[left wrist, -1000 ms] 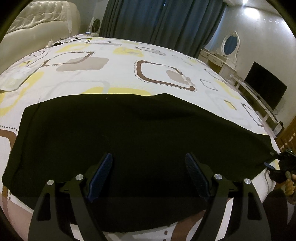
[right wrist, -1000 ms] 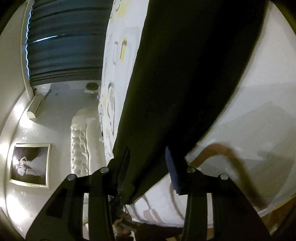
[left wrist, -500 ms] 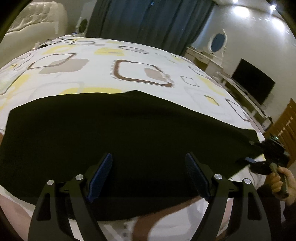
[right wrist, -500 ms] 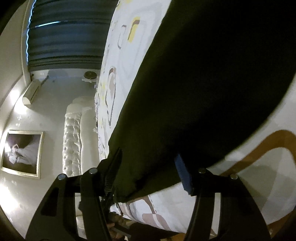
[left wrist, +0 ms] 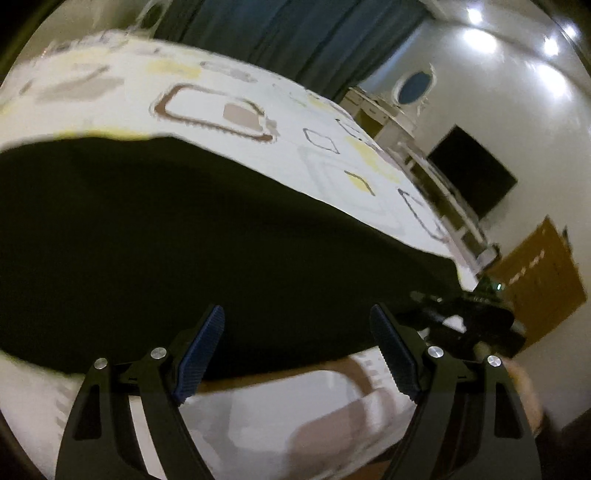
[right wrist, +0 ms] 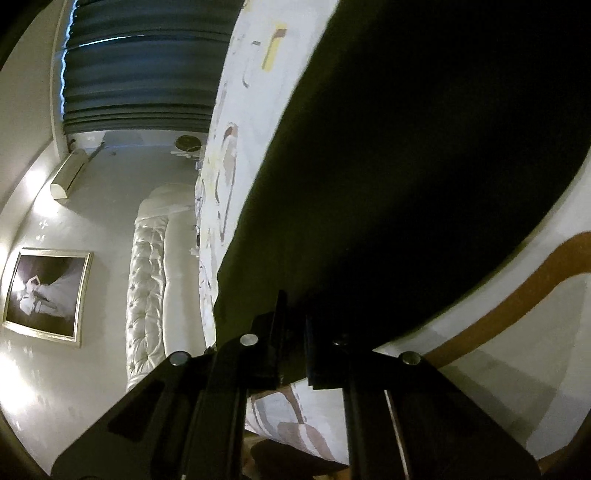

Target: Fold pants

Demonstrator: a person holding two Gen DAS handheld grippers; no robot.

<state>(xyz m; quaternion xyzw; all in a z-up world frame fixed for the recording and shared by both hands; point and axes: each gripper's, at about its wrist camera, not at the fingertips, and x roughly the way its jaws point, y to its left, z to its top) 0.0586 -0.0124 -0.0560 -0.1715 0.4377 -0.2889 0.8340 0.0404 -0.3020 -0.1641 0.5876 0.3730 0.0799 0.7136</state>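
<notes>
Lying flat across a bed with a white cover printed in brown and yellow squares, the black pants reach its near edge. The left tongs hover spread wide above the cloth, gripping nothing. The right tongs are pressed together on the pants' corner. Dark curtains, a dressing table and a television line the pale walls.

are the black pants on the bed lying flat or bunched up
Flat. The pants lie spread smooth across the bed, no bunching visible.
</notes>
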